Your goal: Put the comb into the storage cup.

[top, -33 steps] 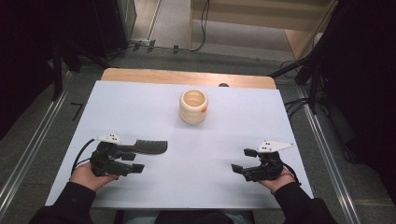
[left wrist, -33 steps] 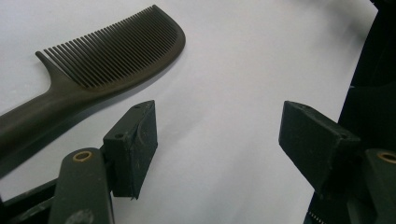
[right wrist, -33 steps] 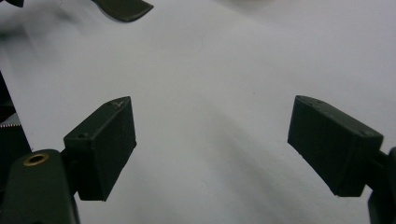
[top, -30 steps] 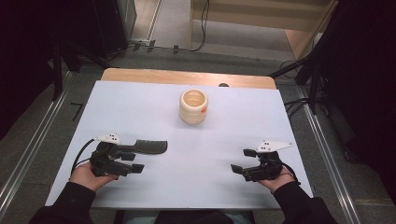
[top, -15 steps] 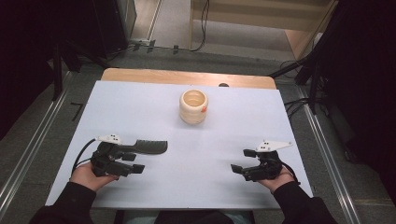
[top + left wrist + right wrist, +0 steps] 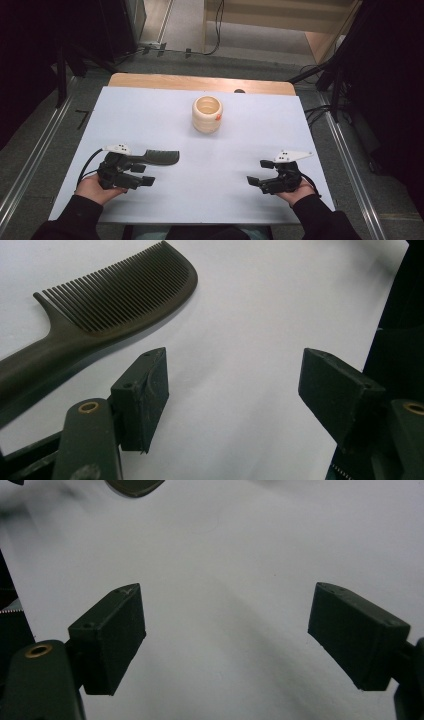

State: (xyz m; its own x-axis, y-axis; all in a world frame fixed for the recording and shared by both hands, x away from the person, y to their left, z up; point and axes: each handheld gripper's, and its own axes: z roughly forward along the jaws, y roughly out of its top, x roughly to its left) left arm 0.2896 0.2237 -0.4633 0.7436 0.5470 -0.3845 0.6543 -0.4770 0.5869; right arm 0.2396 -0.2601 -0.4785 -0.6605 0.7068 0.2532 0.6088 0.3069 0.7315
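Observation:
A dark comb (image 6: 159,156) lies flat on the white table (image 6: 250,145), just beyond my left gripper (image 6: 145,175). In the left gripper view the comb (image 6: 105,302) sits up and left of the jaws, teeth facing away, and my left gripper (image 6: 235,385) stands open over bare table. My right gripper (image 6: 260,172) rests near the front right, jaws wide apart and pointing left; the right gripper view has it (image 6: 227,630) open with nothing between the jaws. A pale wooden cup (image 6: 207,114) with a small orange mark stands upright at the table's far middle.
A wooden strip (image 6: 200,82) runs along the table's far edge. Dark stands and cables surround the table on the floor. The comb's rounded end (image 6: 134,486) peeks in at the top of the right gripper view.

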